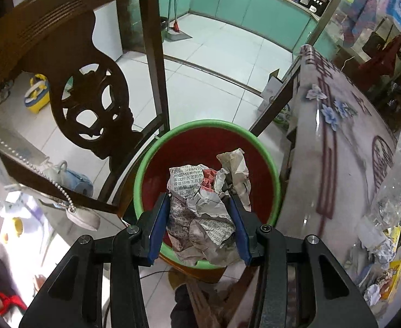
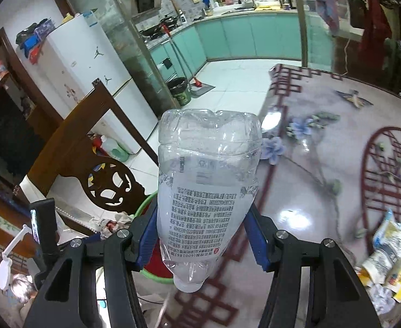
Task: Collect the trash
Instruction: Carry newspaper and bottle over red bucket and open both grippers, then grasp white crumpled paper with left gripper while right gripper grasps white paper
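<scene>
Over the bin (image 1: 143, 180), left fingers (image 1: 161, 213) grip crumpled newspaper (image 1: 200, 207); right fingers (image 2: 256, 235) grip a clear, capped, inverted bottle (image 2: 206, 188).

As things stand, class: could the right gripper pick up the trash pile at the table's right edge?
Probably not yet: the right gripper is shut on the plastic bottle, so its fingers are occupied. The trash pile itself lies uncovered on the table.
</scene>
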Demonstrator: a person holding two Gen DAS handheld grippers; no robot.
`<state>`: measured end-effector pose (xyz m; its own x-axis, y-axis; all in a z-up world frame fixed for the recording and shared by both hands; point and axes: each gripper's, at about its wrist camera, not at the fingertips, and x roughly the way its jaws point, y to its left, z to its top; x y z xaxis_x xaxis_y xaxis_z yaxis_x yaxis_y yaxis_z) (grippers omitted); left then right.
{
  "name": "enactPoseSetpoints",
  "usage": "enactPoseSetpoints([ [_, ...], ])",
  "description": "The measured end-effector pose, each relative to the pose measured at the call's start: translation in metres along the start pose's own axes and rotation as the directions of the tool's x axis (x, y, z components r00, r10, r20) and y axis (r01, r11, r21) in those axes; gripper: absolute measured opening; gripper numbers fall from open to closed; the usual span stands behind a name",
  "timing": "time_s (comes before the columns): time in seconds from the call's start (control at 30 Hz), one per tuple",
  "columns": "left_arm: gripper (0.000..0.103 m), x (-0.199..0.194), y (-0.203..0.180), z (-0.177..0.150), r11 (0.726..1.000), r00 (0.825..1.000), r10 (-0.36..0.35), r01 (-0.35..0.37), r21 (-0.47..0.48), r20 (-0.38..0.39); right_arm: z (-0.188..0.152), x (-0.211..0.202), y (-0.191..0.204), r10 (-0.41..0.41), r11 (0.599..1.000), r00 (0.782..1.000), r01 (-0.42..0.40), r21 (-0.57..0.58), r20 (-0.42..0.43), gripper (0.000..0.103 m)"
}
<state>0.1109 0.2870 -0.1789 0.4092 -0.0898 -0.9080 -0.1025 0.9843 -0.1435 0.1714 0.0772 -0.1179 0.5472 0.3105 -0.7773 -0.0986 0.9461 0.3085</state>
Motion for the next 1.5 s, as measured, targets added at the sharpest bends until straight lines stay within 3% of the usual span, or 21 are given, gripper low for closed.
enactPoseSetpoints([
  [0.27, 0.042, 0.029, 0.015, 0.014, 1.0, 0.999, -0.005, 0.004, -0.007, -0.053, 0.007, 0.049, 0.02, 0.049, 0.999, 0.997, -0.049, -0.004, -0.052, 0.057],
  [0.57, 0.042, 0.056, 0.013, 0.027, 1.0, 0.997, 0.005, -0.005, 0.005, -0.083, 0.003, 0.102, 0.023, 0.027, 0.999, 0.99, -0.03, -0.015, -0.136, 0.057],
  [0.67, 0.045, 0.061, 0.015, 0.029, 0.999, 0.997, 0.033, -0.033, 0.008, -0.076, 0.002, 0.113, 0.022, 0.023, 1.0, 0.989, -0.025, -0.015, -0.148, 0.058],
  [0.8, 0.064, 0.066, 0.015, 0.029, 0.999, 0.995, 0.054, -0.053, 0.014, -0.088, -0.001, 0.126, 0.02, 0.006, 1.0, 0.985, -0.006, 0.002, -0.174, 0.059],
  [0.9, 0.069, 0.063, 0.014, 0.027, 0.998, 0.995, 0.056, -0.055, 0.016, -0.082, -0.001, 0.131, 0.016, 0.001, 1.0, 0.98, 0.002, 0.015, -0.199, 0.065],
  [1.2, 0.07, 0.028, -0.003, 0.018, 0.998, 0.999, 0.044, -0.043, 0.048, -0.016, -0.004, 0.092, 0.01, 0.017, 0.999, 0.99, -0.011, 0.042, -0.14, 0.065],
  [1.37, 0.073, -0.002, -0.031, 0.006, 0.992, 0.999, 0.02, -0.026, 0.122, 0.047, -0.021, 0.038, -0.004, 0.0, 0.999, 0.996, 0.004, 0.04, -0.09, 0.065],
  [1.5, 0.076, -0.018, -0.058, -0.007, 0.982, 0.997, 0.0, -0.013, 0.186, 0.071, -0.042, -0.011, -0.034, -0.075, 0.997, 0.996, 0.076, 0.01, -0.054, 0.066],
])
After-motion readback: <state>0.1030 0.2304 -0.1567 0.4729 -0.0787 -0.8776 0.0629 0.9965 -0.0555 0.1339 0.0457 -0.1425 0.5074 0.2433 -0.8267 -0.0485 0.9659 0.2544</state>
